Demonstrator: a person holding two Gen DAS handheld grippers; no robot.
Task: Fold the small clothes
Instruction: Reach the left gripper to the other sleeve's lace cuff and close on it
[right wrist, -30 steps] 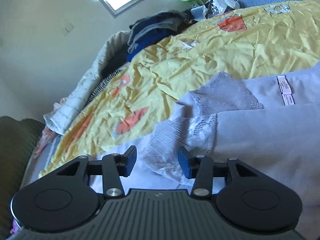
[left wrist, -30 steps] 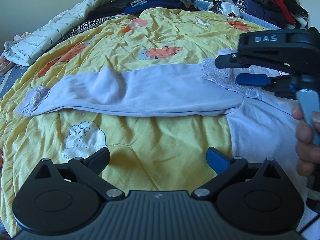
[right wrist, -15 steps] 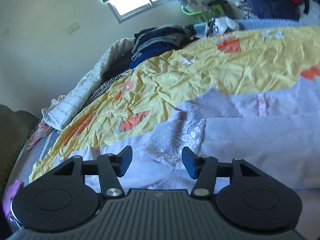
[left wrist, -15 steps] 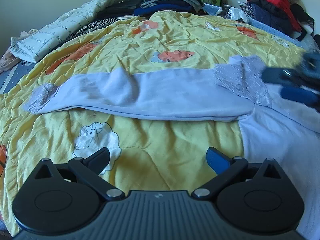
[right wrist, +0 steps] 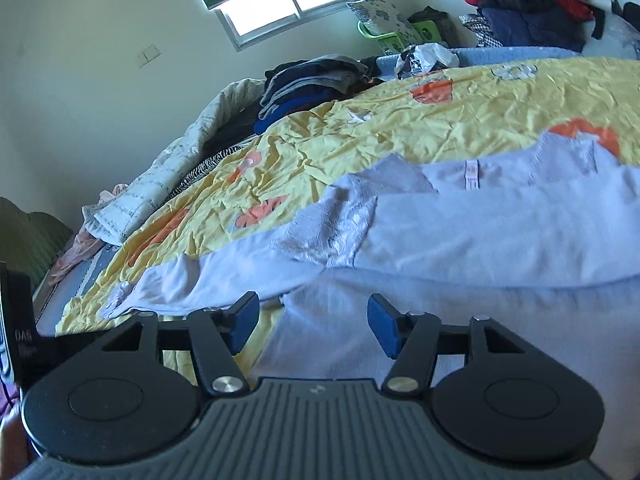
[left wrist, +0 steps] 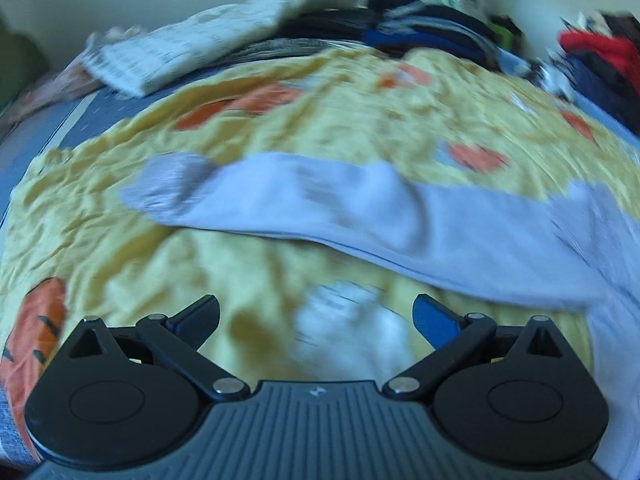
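A pale lilac long-sleeved top [right wrist: 460, 240] with lace shoulders lies spread on the yellow quilt [right wrist: 400, 136]. Its long sleeve [left wrist: 320, 204] stretches leftward across the blurred left wrist view, ending in a lace cuff [left wrist: 168, 184]. My left gripper [left wrist: 316, 316] is open above bare quilt, nearer than the sleeve, holding nothing. My right gripper [right wrist: 314, 320] hovers over the top's body near the armpit, its jaws opening with only cloth beneath them, nothing pinched. The left gripper's black body [right wrist: 20, 320] shows at the left edge of the right wrist view.
Stacks of dark folded clothes [right wrist: 312, 80] and a white printed quilt [right wrist: 172, 176] line the far side of the bed. A red and navy pile [right wrist: 524, 4] sits at the back right. A green basket [right wrist: 384, 36] stands by the wall under the window.
My right gripper let go of the lace shoulder, widened and drew back toward the body of the top. My left gripper swung left along the sleeve; the right gripper left its view.
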